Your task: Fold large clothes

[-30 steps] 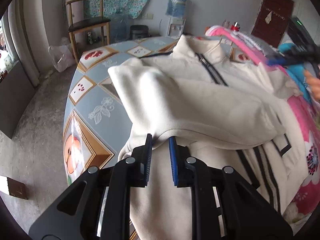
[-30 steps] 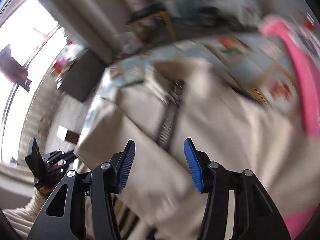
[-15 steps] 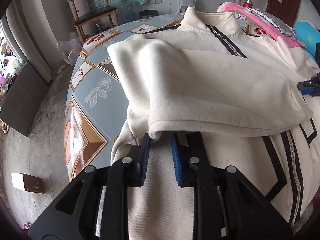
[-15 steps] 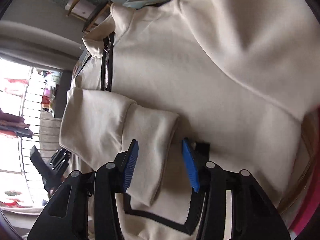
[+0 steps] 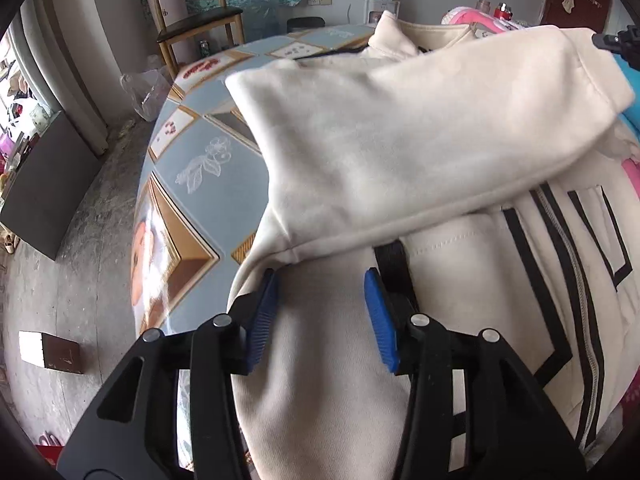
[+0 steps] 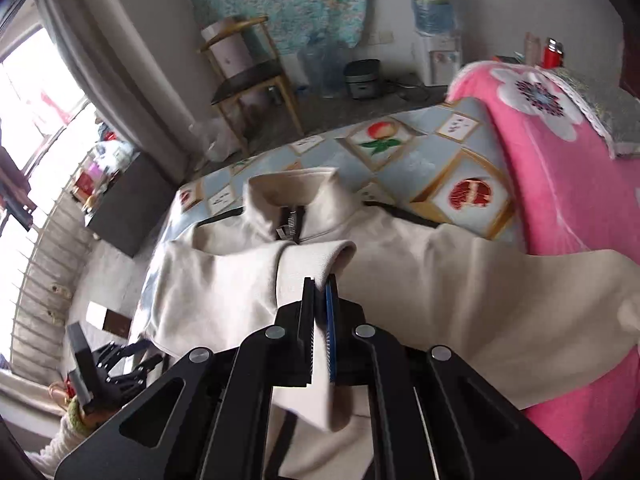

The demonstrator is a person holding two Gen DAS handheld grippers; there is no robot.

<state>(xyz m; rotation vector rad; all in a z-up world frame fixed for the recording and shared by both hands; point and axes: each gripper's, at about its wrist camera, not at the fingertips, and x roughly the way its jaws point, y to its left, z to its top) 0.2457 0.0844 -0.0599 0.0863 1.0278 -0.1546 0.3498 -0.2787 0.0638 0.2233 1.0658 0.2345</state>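
Left wrist view. My left gripper [image 5: 320,312] hangs over the lower body of the cream jacket [image 5: 320,400], which lies spread on the patterned table [image 5: 192,168]. Its jaws have just been opening; they stand apart with cloth beneath them but the pads press on nothing. Directly ahead of the tips, the folded sleeve [image 5: 400,132] crosses the jacket's chest. Its long axis runs from the shoulder fold on the picture's left up to the cuff at far right, where the tip of my right gripper [image 5: 616,42] shows at the edge.

Right wrist view. The right gripper [image 6: 320,312] has just closed, and its pads pinch the ribbed cuff [image 6: 316,264] of that sleeve. The cuff stands a little above the chest, so I judge the sleeve lifted at this end. The jacket runs away from me: collar [image 6: 292,192] and zip [image 6: 290,226] at the far end, hem toward my tongs. The pink blanket [image 6: 560,184] lies on the right. My left gripper [image 6: 132,354] shows low at left, near the table edge.

Judgement: the next placing turns on the sleeve's line against the zip. It lies crosswise to it; the right hand holds the free end, the left is nearer the shoulder fold.
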